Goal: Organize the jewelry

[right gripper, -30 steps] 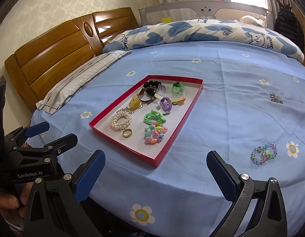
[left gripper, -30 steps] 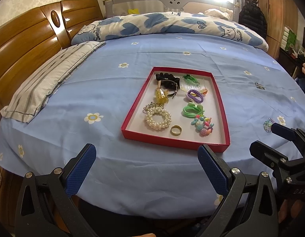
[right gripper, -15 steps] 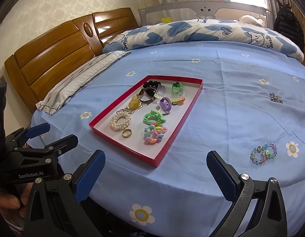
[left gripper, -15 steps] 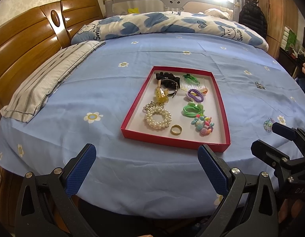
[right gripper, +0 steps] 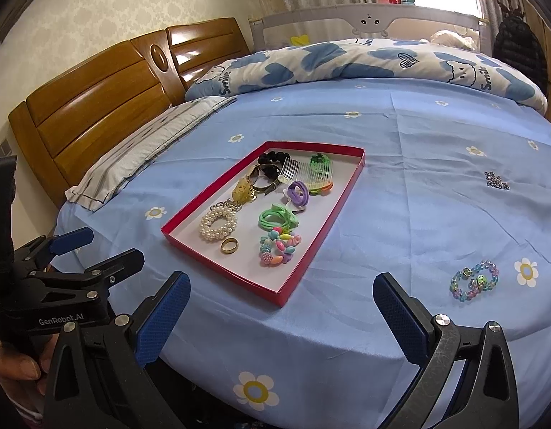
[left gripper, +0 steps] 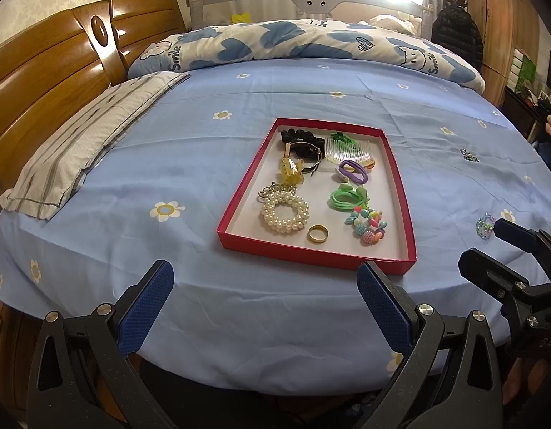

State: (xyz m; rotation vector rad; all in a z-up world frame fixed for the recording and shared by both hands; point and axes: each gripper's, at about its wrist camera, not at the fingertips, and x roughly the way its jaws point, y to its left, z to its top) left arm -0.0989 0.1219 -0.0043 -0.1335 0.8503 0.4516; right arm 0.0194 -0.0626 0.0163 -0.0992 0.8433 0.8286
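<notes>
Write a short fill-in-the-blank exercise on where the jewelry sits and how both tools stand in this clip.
1. The gold ring lies inside the ___ tray.
2. The translucent bead bracelet lies on the ___, outside the tray.
3. Both the left tool and right tool are ___ and empty.

Missing words: red; bedsheet; open

Open blue sheet [right gripper: 418,214] all round the red tray [right gripper: 325,230] — tray floor crowded, right strip bare
</notes>
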